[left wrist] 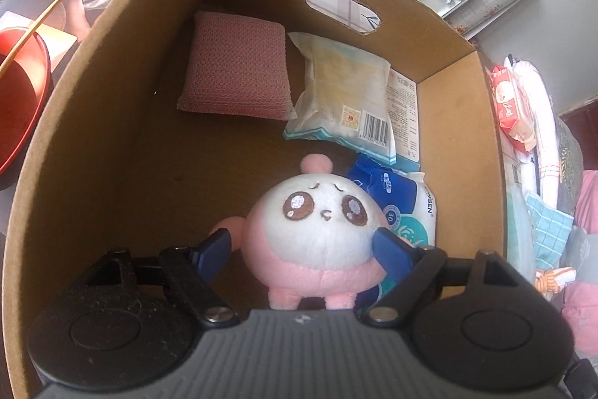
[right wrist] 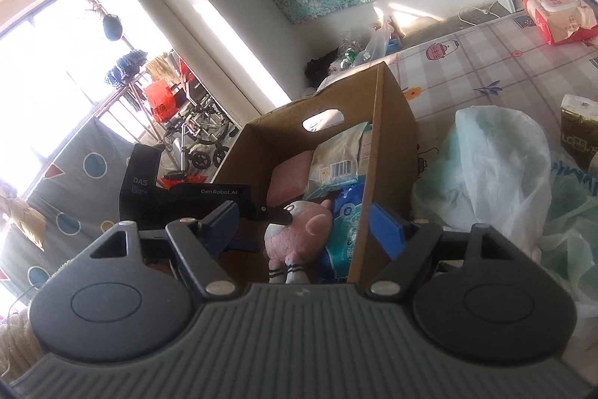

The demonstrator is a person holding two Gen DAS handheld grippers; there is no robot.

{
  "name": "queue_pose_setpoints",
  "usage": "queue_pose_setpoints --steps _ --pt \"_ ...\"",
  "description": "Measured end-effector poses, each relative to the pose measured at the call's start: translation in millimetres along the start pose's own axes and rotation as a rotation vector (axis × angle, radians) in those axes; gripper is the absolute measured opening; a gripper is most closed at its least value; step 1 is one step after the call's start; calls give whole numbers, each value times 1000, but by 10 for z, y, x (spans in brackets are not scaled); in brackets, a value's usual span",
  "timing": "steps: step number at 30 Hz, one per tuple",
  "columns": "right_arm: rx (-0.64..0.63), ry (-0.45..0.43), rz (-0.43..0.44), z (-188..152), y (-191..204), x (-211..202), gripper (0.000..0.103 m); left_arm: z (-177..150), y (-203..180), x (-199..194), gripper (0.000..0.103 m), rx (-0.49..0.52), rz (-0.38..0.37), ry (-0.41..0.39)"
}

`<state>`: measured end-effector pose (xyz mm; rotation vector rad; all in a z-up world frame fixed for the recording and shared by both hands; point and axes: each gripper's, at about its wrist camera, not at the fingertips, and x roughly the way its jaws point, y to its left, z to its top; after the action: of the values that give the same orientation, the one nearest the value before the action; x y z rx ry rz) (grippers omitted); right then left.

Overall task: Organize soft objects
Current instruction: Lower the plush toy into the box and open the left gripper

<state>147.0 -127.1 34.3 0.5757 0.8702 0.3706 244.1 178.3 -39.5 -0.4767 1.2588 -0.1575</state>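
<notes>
Inside the cardboard box (left wrist: 112, 122), the left claw (left wrist: 304, 242) stands wide around the pink plush toy (left wrist: 314, 234), pads not pressing it. The right claw (right wrist: 304, 223) hangs wide and empty just outside the box.

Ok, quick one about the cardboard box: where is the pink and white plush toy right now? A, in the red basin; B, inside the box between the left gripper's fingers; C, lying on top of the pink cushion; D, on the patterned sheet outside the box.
B: the plush toy sits on the floor of the cardboard box, between the fingers of the left gripper.
</notes>
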Motion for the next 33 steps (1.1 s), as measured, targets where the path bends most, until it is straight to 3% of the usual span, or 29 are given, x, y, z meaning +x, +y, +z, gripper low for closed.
queue_pose_setpoints --steps 15,21,28,33 --pt "77 -5 -11 -91 -294 -56 78 40 -137 232 95 -6 44 54" --pt "88 -7 -16 -102 -291 -69 78 2 -159 156 86 47 42 -11" --pt "80 -12 -23 -104 -289 -65 78 -28 -243 35 86 120 38 -109" --pt "78 -15 -25 -119 -293 -64 78 -90 -386 94 86 231 105 -169"
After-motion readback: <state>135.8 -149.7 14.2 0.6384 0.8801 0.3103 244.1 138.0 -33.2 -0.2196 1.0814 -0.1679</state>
